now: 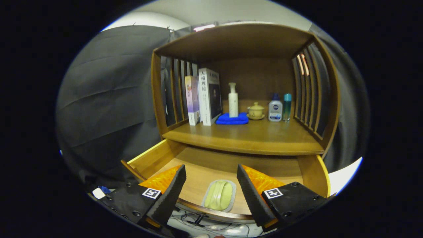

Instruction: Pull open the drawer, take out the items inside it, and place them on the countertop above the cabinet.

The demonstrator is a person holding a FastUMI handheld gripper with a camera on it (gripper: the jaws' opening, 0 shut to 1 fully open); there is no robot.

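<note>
The wooden drawer [155,155] stands pulled out below the cabinet's countertop [251,138]. On the drawer's floor lies a pale green oblong item in a clear wrapper [218,195], near the drawer's front rim. My gripper [211,173] hovers above the drawer, open, its two black fingers with orange backs spread wide. The green item lies between and just below the fingertips, and neither finger touches it.
At the back of the countertop stand two books [203,96], a white pump bottle [233,100] on a blue cloth [232,119], a small lidded cup [255,111], a blue-capped bottle [275,108] and a teal bottle [287,106]. Slatted sides and a roof enclose the shelf. Cables [205,221] lie under the drawer front.
</note>
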